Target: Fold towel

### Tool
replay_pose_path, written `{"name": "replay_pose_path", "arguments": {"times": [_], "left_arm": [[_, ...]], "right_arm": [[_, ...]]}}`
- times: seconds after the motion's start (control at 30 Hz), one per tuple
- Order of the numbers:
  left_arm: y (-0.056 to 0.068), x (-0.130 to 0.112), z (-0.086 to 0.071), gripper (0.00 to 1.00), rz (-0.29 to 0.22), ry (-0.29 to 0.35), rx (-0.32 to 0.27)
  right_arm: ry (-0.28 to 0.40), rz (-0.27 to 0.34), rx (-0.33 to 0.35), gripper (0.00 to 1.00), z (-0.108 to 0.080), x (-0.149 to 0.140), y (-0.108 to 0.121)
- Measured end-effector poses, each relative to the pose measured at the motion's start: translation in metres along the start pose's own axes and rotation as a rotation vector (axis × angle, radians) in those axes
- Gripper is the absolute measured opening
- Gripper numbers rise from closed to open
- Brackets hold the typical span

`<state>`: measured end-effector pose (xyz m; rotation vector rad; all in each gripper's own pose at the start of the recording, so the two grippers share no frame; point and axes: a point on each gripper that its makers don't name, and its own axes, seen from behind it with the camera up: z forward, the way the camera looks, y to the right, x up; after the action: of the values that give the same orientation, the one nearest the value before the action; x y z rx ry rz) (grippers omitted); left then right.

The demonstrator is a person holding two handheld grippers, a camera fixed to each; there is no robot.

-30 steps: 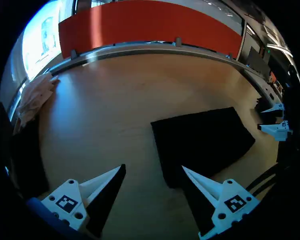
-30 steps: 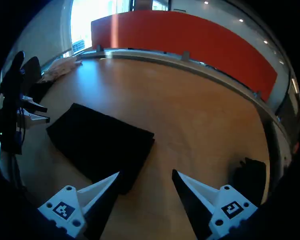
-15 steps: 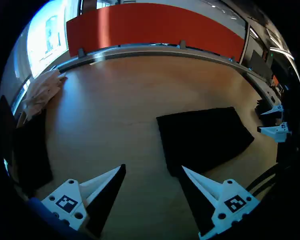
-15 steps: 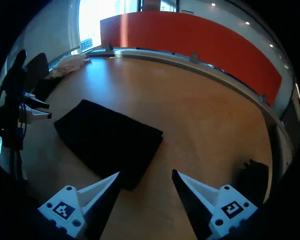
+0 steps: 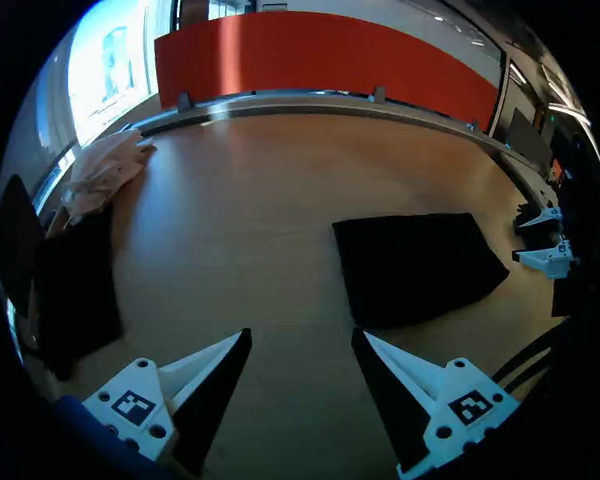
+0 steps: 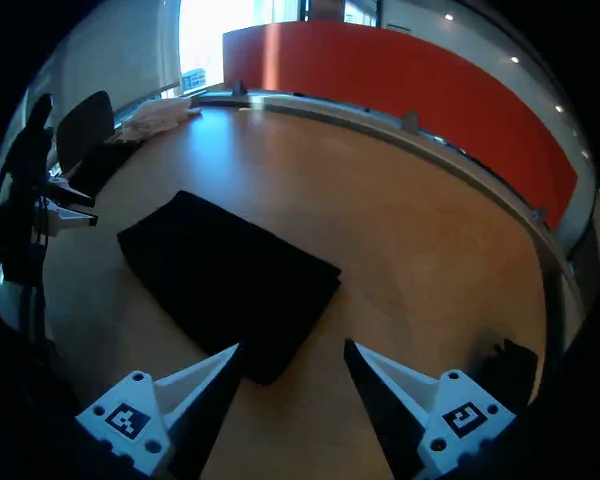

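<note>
The black towel (image 5: 418, 268) lies flat on the wooden desk (image 5: 236, 208) as a thick folded rectangle, with no claw touching it. In the left gripper view it sits ahead and to the right of the left claw (image 5: 300, 336), whose two white fingers are spread wide with bare desk between them — released, holding nothing. In the right gripper view the towel's near corner lies close by the tip of the left-hand finger of the right claw (image 6: 294, 346). This claw is likewise spread apart and empty. Each claw also appears small at the edge of the other's view, near a short side of the towel. Farther out, a pale crumpled cloth (image 5: 100, 168) lies at the desk's far left corner, near a dark chair back (image 6: 84, 128). An orange partition (image 5: 324, 48) runs along the desk's far edge — beside it, a bright window (image 6: 220, 40).
</note>
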<state>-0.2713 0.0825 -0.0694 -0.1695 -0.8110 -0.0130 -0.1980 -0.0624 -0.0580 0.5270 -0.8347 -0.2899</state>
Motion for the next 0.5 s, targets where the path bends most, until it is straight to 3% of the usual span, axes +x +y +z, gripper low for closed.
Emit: {"name": "replay_pose_path", "arguments": {"times": [0.5], "left_arm": [[-0.013,-0.025,-0.03,0.93,-0.055,-0.013,0.042]], "right_arm": [[-0.073,-0.059,0.096,0.85,0.011,-0.032,-0.022]]}}
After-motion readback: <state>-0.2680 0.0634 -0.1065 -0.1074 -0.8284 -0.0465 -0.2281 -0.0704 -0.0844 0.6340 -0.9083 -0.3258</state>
